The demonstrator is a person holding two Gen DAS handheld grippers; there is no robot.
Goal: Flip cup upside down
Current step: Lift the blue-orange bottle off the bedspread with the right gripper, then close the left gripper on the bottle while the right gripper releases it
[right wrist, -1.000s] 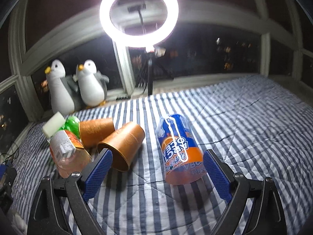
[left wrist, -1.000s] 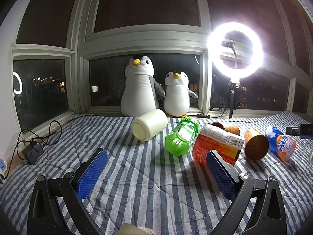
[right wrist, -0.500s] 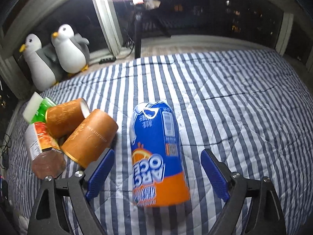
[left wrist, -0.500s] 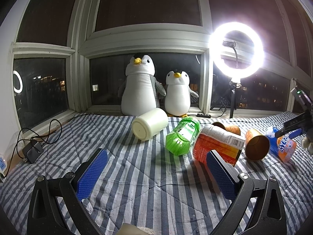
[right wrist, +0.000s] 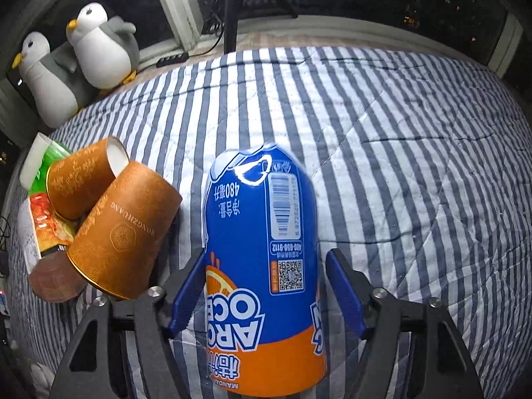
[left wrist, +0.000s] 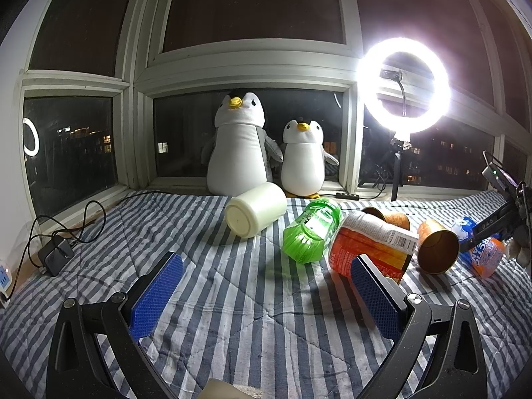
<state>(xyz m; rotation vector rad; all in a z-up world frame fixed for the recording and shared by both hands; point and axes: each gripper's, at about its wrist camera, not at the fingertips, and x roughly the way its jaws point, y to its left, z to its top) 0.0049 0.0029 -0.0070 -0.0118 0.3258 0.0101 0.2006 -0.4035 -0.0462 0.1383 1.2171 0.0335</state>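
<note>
The right gripper (right wrist: 264, 294) straddles the blue-and-orange plastic bottle-cup (right wrist: 262, 249), pads not visibly pressing; its glossy label could slip. The left gripper (left wrist: 266, 294) hangs wide open, empty.

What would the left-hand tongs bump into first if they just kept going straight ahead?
Probably the green bottle lying on the striped blanket, which sits nearest the middle of the open left tongs. Depth is hard to judge: the cream cup lies a little left of that line, the orange-labelled container right.
</note>
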